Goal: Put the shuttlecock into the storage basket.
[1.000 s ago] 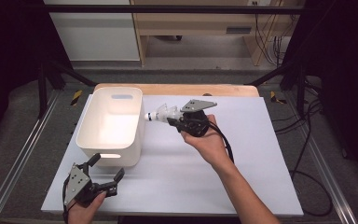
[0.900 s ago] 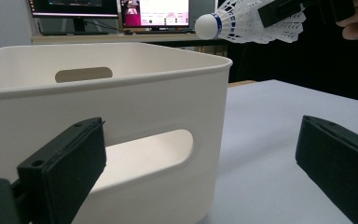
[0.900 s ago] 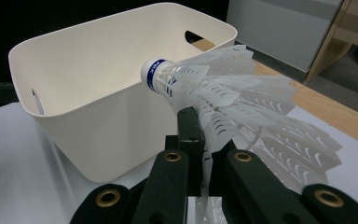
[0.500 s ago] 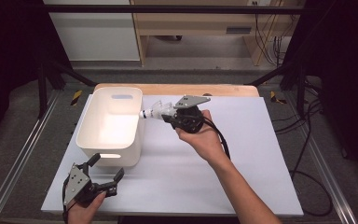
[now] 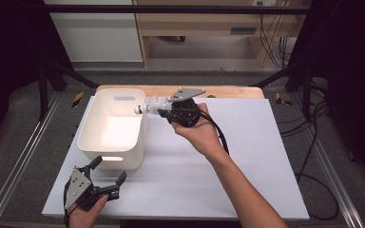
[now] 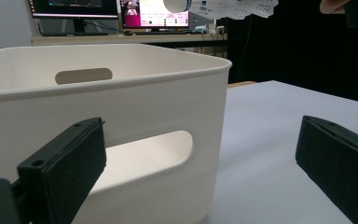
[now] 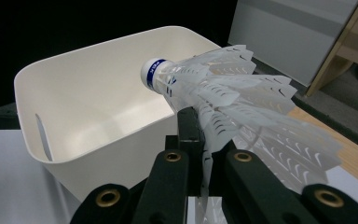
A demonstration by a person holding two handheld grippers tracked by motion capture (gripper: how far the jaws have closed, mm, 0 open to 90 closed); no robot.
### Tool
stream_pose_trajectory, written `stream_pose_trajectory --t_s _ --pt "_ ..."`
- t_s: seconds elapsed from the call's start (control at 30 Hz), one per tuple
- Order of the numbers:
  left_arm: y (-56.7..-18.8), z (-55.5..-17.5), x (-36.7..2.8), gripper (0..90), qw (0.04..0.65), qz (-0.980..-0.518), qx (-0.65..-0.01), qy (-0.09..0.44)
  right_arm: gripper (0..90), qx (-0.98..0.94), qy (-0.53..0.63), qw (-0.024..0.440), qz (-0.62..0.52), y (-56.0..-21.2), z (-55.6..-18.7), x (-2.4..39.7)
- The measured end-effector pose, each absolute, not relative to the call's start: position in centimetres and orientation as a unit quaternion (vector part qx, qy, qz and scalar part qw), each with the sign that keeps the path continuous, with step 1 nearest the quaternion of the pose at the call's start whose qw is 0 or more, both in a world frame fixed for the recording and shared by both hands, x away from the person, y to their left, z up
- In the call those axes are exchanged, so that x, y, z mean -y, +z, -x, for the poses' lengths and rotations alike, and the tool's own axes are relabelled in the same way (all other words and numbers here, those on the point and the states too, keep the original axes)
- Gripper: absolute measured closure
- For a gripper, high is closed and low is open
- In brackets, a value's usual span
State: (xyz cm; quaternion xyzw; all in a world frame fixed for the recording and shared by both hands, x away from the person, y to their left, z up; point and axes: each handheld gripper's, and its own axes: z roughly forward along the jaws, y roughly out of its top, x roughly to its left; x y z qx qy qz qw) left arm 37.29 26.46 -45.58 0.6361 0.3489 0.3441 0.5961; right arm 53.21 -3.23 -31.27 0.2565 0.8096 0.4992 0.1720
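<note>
Holding a white shuttlecock in the right claw, clenched tight on its feathery skirt. Pinching the thin feathers between the black jaws in the right gripper view, with the round white cork tip and its blue band pointing toward 10 o'clock. Hanging over the right rim of the white bin, at about 12 o'clock from the middle of the table in the high view. Poking the cork tip past the rim and over the inside of the bin, up in the air and not touching it.

Resting the left claw low at about 7 o'clock on the table, just in front of the bin's near wall. Keeping those jaws spread wide apart, released, gripping nothing. Looking along them in the left gripper view at the bin's near wall and its long handle slot, with the bin's corner sitting between the two black jaws but not touched by them.

Lying flat under it all, a white sheet covering the table, with a strip of wood showing at the far edge.
</note>
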Motion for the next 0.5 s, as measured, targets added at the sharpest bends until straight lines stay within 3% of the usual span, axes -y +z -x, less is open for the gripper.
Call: stream_pose_trajectory --t_s 0.5 --pt "-45.6 -37.3 -26.5 1.7 0.596 -0.636 -0.35 0.344 89.3 -0.816 0.495 0.172 -0.243 -30.7 -54.0 1.4"
